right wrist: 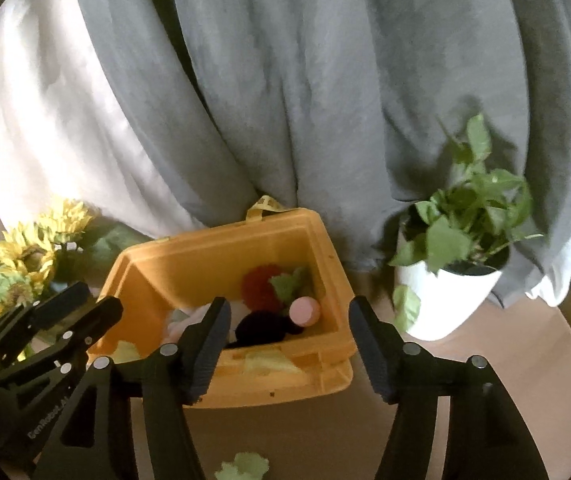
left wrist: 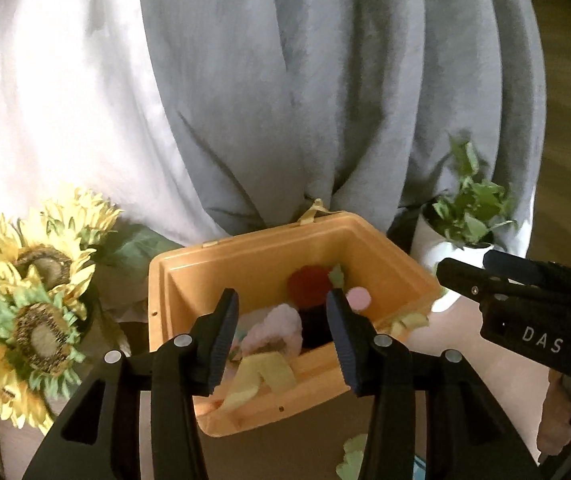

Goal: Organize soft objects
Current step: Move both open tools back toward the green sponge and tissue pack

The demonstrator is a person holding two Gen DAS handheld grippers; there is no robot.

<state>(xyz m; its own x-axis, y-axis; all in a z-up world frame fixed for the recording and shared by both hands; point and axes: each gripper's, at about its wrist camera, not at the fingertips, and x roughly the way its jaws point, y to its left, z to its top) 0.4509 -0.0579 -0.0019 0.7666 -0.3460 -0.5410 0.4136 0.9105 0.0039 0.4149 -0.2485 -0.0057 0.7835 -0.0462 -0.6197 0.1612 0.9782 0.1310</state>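
Sitting corner-on, orange bin [right wrist: 245,384], soft toys [right wrist: 261,288] inside

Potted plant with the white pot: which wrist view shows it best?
The right wrist view. There the potted plant shows whole, leaves and white pot, standing right of the orange box. In the left wrist view the plant is blurred and partly hidden behind the right hand-held gripper.
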